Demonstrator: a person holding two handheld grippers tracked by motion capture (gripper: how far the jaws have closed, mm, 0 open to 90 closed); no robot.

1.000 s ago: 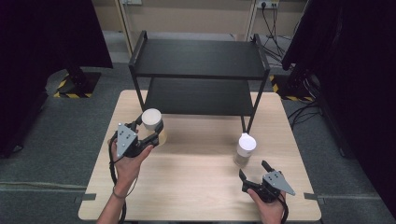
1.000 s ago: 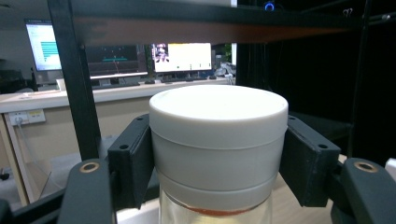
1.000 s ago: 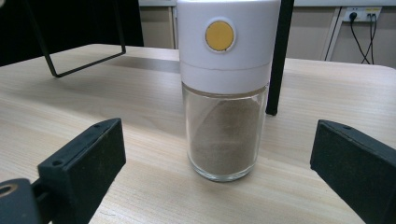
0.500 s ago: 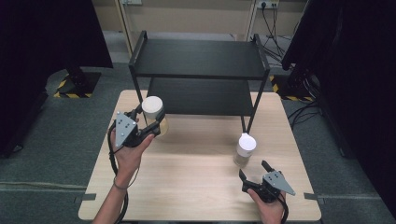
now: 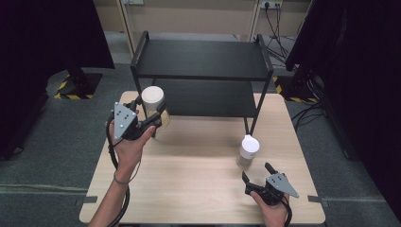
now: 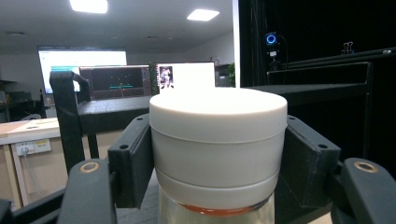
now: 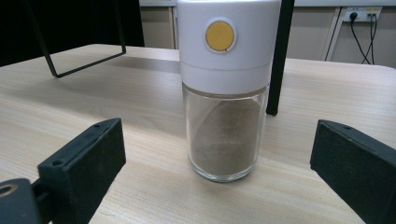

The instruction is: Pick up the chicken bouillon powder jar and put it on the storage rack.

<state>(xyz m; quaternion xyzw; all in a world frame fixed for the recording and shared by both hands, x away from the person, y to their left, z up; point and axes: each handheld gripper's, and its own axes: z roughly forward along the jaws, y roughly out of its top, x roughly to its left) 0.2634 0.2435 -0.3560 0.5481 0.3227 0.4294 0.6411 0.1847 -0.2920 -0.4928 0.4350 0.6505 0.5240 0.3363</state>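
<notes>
- Stood at the far half of the tabletop [image 5: 189,165], pale wood with a fine straight grain: a black two-tier shelf rack [image 5: 201,59] on thin metal legs, its boards matte and flat.
- Held aloft at the near left corner of the rack, clear of the tabletop: a wide jar [image 5: 153,106] with a round, smooth, off-white lid and a clear glass body, an orange band just showing under the lid in the left gripper view.
- Clenched on that jar [image 6: 217,144] just below the lid's rim, one black pad on each side: the left tongs [image 5: 153,113].
- Judged the step in hand: carrying the jar toward the rack. Best done by keeping the jar upright and level, clearing the rack's front edge and corner post before moving in, and letting go only once the base sat flat on a board.
- Stood on the tabletop at the right, just beside the rack's near right leg: a narrower shaker [image 5: 248,151], white plastic cap over a clear glass cylinder.
- Seen in the right gripper view: the shaker [image 7: 225,93] holding sloped brown powder, a round yellow button on its cap.
- Rested low, near and right of the shaker, not touching it: the right tongs [image 5: 257,171], released and spread wide.
</notes>
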